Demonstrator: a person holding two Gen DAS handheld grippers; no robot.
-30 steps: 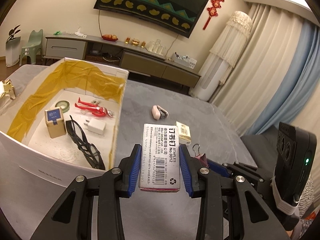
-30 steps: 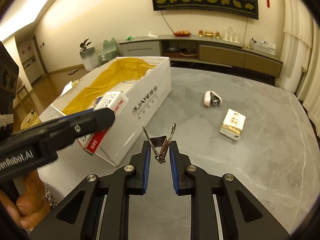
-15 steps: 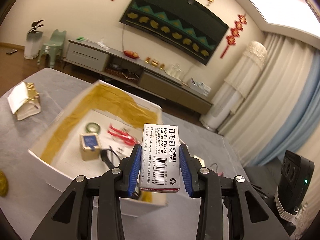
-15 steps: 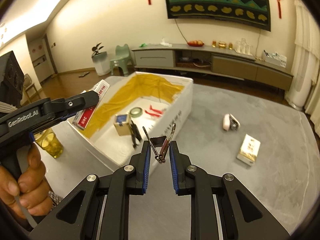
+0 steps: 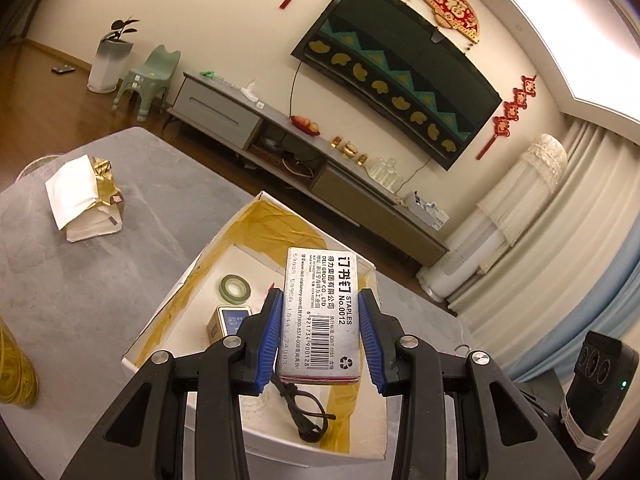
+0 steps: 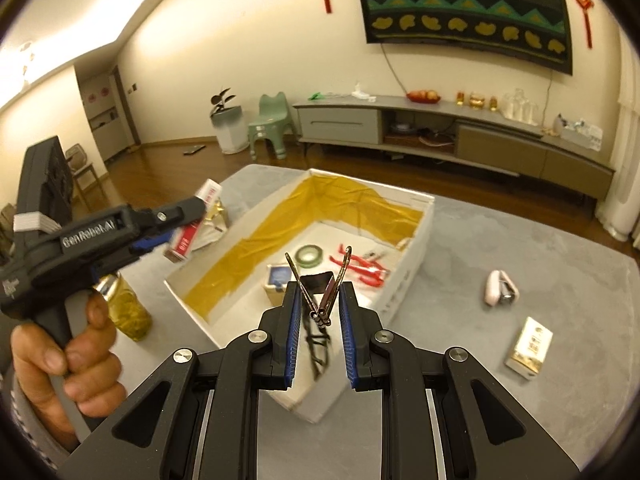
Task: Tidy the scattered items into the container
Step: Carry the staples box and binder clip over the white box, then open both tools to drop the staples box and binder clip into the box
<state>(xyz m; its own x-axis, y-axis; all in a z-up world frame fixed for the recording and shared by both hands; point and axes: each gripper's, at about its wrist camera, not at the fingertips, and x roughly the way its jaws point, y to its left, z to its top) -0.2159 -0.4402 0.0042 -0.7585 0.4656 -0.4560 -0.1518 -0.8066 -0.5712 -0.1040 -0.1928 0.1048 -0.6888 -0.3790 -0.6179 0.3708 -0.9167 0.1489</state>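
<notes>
Left wrist view: left gripper [image 5: 318, 336], clamped on the staples box [image 5: 320, 316], has risen above the open white container [image 5: 160, 320] at lower centre, while the right gripper [image 6: 319, 332] pinches a binder clip [image 6: 320, 292] near it, so both await release.

A grey staples box [image 5: 320, 316] and a binder clip [image 6: 320, 292] are held above the white, yellow-taped box [image 6: 416, 248].

glasses [image 6: 318, 350] blurred, perhaps motion
</notes>
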